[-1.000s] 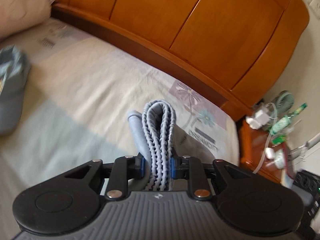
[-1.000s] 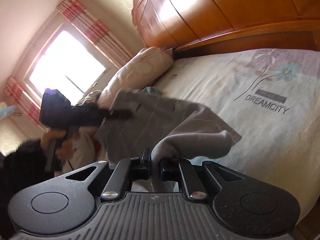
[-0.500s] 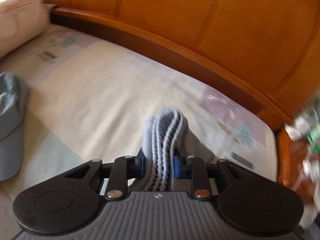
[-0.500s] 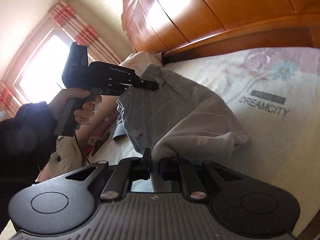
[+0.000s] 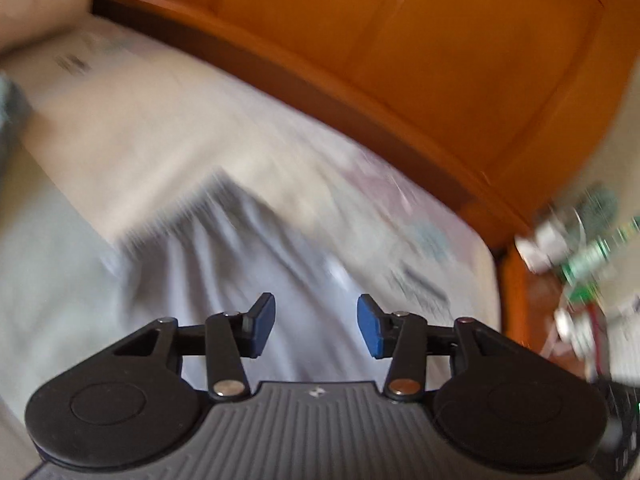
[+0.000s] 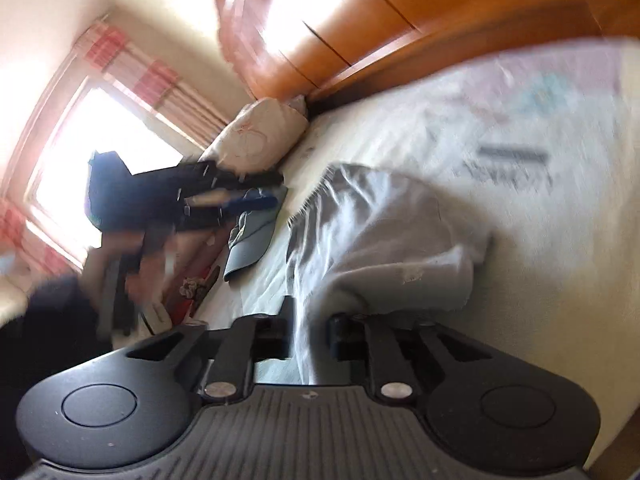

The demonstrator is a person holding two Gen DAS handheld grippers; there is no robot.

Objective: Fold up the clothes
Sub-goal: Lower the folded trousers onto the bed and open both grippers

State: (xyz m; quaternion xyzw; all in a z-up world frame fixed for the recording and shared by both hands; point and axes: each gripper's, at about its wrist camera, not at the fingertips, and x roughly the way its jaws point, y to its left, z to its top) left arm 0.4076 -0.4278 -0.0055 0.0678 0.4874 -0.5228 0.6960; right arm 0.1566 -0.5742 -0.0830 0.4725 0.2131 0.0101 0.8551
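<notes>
Lying on the bed (image 6: 520,240); grey garment (image 6: 380,232); jaws just opening.

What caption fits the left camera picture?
Open left gripper above grey garment lying on the bed.

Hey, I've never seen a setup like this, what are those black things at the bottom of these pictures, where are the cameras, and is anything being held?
These are two hand-held grippers, not a robot arm: a person carries one in each hand to fold clothes. Each has a fisheye camera looking forward along its two fingers, so the black shape at the bottom of each picture is the tool itself. One picture comes from the left gripper, the other from the right gripper. In the right one you also see the left tool held in the person's hand. A grey garment lies on the bed sheet, below a wooden headboard, with a pillow and a cap farther off. Both grippers' jaws have just been opening; nothing is gripped, though cloth lies between the right one's jaws.
</notes>
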